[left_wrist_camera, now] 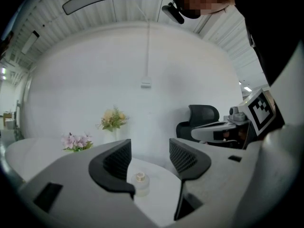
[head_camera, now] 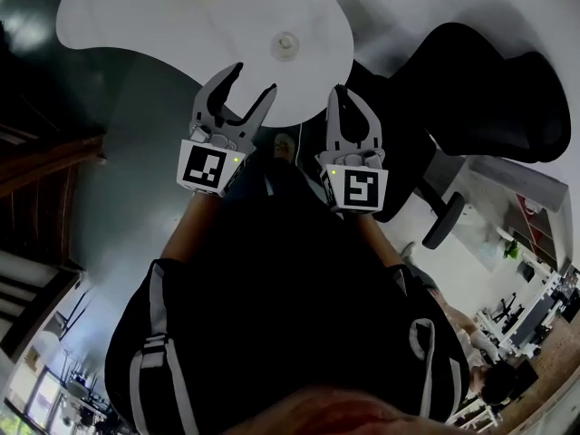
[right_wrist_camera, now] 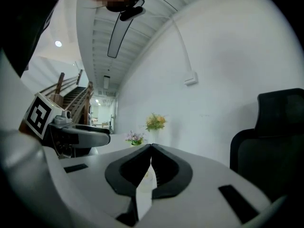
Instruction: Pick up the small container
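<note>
Small container (head_camera: 285,45) stands on white surface (head_camera: 127,16), ahead of left tool (head_camera: 255,78), jaws spread wide, nothing held; right tool (head_camera: 343,93) jaws together, empty. Likely light, rigid, slippery; grip body sides below cap

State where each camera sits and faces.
Head view: on person's head, steeply down onto table, left hand-held gripper, right hand-held gripper, dark torso.
Left gripper view: on left hand-held gripper, along open jaws toward small container.
Right gripper view: on right hand-held gripper, along shut jaws toward flowers.
Both gripper views share the flowers.
</note>
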Available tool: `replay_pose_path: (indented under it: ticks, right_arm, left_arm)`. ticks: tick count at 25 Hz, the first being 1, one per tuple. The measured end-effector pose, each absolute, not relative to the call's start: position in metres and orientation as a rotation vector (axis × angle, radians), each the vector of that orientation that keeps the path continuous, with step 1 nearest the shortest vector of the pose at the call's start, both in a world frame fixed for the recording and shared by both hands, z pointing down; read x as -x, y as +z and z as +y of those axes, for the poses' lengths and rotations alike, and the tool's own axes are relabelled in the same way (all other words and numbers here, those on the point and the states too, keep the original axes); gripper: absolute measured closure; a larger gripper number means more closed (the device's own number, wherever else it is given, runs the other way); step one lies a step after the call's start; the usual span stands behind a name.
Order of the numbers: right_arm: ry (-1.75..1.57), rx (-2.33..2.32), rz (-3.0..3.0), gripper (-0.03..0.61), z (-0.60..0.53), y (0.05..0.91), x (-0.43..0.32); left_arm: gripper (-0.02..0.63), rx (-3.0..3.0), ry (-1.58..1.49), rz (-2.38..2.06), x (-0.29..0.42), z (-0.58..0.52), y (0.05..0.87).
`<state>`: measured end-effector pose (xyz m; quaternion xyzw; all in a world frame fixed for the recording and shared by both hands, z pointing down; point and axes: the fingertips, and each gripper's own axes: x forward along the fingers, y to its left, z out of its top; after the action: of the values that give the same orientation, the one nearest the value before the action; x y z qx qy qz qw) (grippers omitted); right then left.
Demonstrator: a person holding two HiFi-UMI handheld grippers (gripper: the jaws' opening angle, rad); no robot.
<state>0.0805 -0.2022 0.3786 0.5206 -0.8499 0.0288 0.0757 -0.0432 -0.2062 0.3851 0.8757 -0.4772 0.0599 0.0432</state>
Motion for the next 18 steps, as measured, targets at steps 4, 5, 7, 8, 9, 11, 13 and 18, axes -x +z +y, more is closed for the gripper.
replay_pose_path:
  ticks: [4,5,7,8,9,11,13,18]
  right_arm:
    - [0.116,-1.522,-2.518,0.557,-0.214,0.391,-0.079]
    - [0.114,-1.525,-2.517,0.557,-0.217,0.393,-0.079]
    - [0.102,-1.532,-2.514,0.557,-0.222,0.398,-0.079]
    - [0.101,-1.535,-2.508,0.557,-0.225,0.402,-0.079]
    - [0.100,-1.538,-2.500,0.557,-0.228,0.406,-0.079]
    - [0.102,-1.546,-2.490,0.557,-0.234,0.412,-0.077]
    - [0.114,-1.554,-2.484,0.557,-0.238,0.418,-0.074]
    - [0.125,-1.556,-2.466,0.557,-0.251,0.432,-0.064]
  left_arm:
    - [0.368,-2.683,0.204,-1.421,0.038,-0.220,0.392]
    - [0.368,-2.678,0.216,-1.411,0.038,-0.223,0.395]
    - [0.368,-2.676,0.235,-1.391,0.036,-0.230,0.402]
    - [0.364,-2.678,0.241,-1.379,0.035,-0.233,0.407]
    - [0.360,-2.680,0.244,-1.366,0.033,-0.237,0.411]
    - [0.359,-2.687,0.250,-1.340,0.031,-0.245,0.420]
    - [0.357,-2.694,0.264,-1.318,0.032,-0.250,0.427]
    - [0.348,-2.683,0.285,-1.281,0.036,-0.265,0.443]
